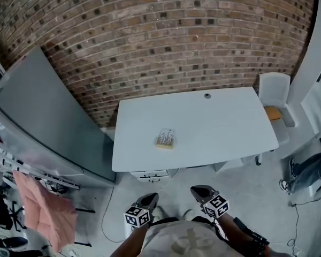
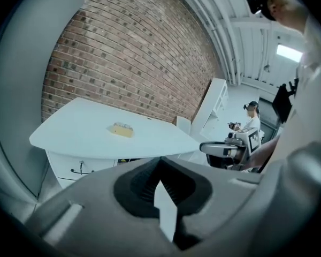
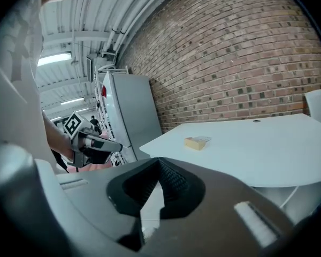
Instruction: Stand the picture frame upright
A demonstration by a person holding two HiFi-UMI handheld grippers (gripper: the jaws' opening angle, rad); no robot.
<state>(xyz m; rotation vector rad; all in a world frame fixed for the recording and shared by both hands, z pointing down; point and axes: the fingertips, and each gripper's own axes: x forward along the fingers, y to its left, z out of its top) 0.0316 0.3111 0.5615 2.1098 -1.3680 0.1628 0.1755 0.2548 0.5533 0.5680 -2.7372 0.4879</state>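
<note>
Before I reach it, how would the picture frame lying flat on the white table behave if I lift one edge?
The picture frame looks small and thin, so probably light and stiff. On the smooth table it may slide when pushed. Stood on its narrow edge, it could tip easily.

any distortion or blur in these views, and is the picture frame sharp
Head view: strong fisheye, the brick wall bows; the picture frame is small but sharp. Left gripper view: dark rounded corners, frame small and soft. Right gripper view: same dark corners, frame likewise soft.
</note>
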